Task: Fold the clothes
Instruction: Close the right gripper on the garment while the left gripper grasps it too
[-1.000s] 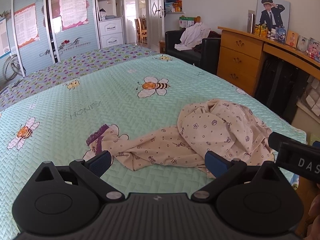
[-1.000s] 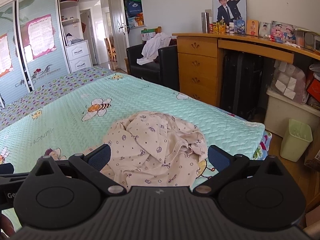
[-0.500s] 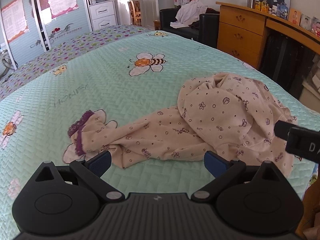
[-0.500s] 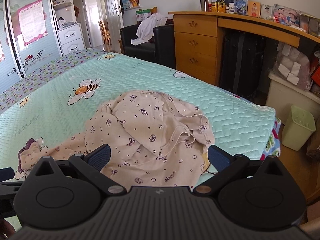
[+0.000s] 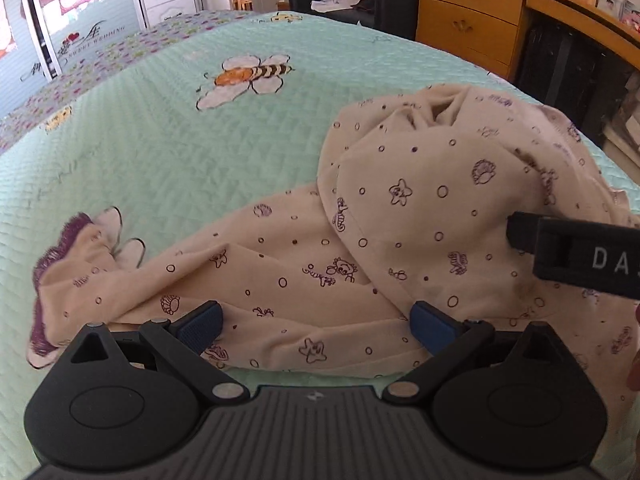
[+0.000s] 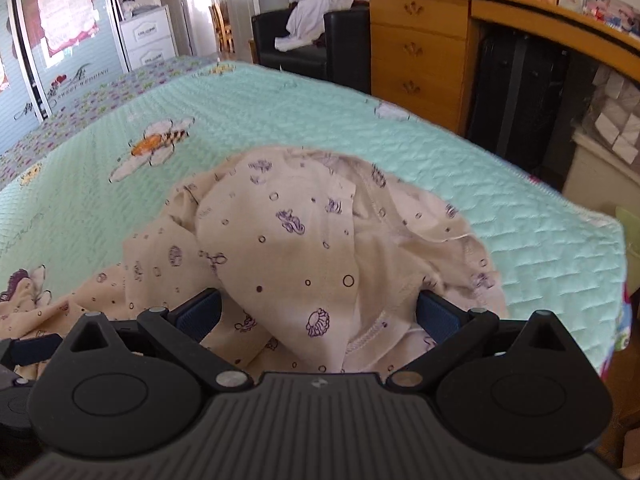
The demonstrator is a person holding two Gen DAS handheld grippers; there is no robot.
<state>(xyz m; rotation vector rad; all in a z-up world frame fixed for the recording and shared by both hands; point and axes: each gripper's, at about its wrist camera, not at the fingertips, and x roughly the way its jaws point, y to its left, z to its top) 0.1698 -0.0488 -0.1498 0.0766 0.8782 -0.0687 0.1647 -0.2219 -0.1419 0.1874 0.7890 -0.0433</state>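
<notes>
A crumpled cream garment printed with small purple figures lies on the mint quilted bed. One long part with a purple cuff stretches to the left. My left gripper stands open low over that long part, blue pads on either side of the cloth. My right gripper is open too, its fingers straddling the bunched body of the garment near a stitched hem. The right gripper's finger shows at the right of the left wrist view.
The bed's right edge drops to the floor beside a wooden dresser and desk. A black armchair with white clothes stands beyond the bed. Sliding wardrobe doors line the far left.
Both grippers have come forward and down onto the garment, which now fills the space between their open fingers. The garment itself lies as before.
</notes>
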